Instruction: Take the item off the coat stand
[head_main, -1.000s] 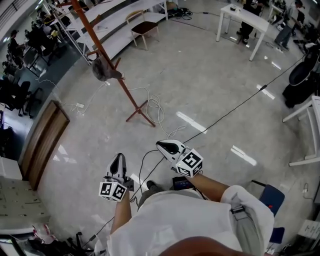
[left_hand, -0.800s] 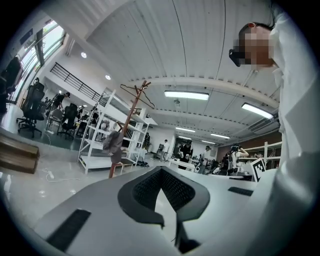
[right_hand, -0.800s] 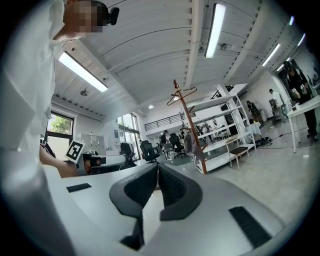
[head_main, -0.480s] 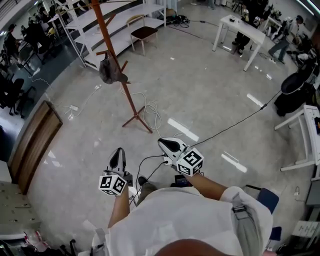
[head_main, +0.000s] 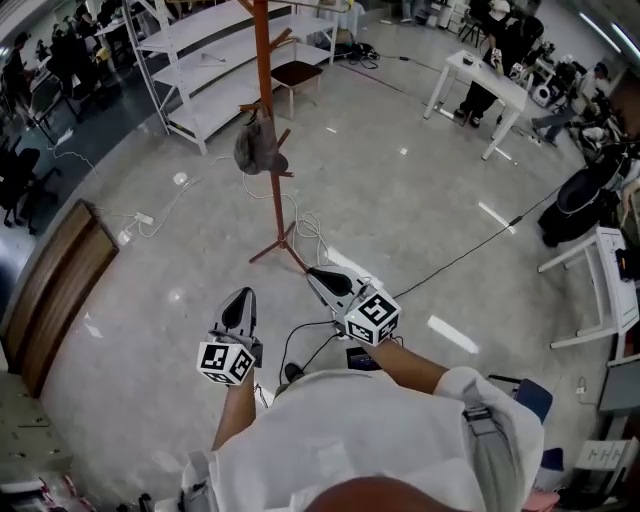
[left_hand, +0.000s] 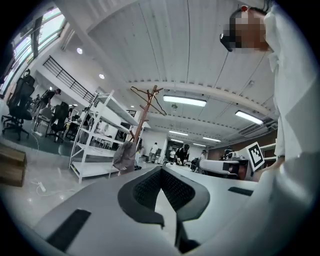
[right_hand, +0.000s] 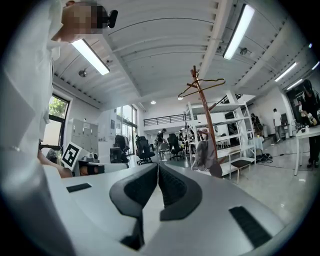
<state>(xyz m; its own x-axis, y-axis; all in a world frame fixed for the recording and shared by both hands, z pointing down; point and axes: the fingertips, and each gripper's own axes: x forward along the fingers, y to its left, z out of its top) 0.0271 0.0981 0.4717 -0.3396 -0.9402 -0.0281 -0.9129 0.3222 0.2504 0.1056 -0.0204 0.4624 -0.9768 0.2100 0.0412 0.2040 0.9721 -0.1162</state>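
A red-brown coat stand (head_main: 268, 120) rises from the shiny floor ahead of me, with a grey cap-like item (head_main: 259, 150) hanging on one of its pegs. The same stand (left_hand: 142, 120) and hanging grey item (left_hand: 124, 156) show in the left gripper view; in the right gripper view the stand (right_hand: 204, 117) carries the item (right_hand: 205, 154) at mid height. My left gripper (head_main: 238, 304) is shut and empty, well short of the stand's base. My right gripper (head_main: 318, 275) is also shut and empty, pointing toward the stand's feet.
White shelving (head_main: 215, 55) and a chair (head_main: 298, 72) stand behind the coat stand. A white table (head_main: 488, 75) with people is at the far right. Cables (head_main: 305, 230) lie on the floor by the stand's base. A wooden panel (head_main: 45, 290) lies at left.
I have moved closer to the coat stand: it has shifted from the upper left toward the centre and stands more upright in view. Both grippers stay shut and held ahead of me.
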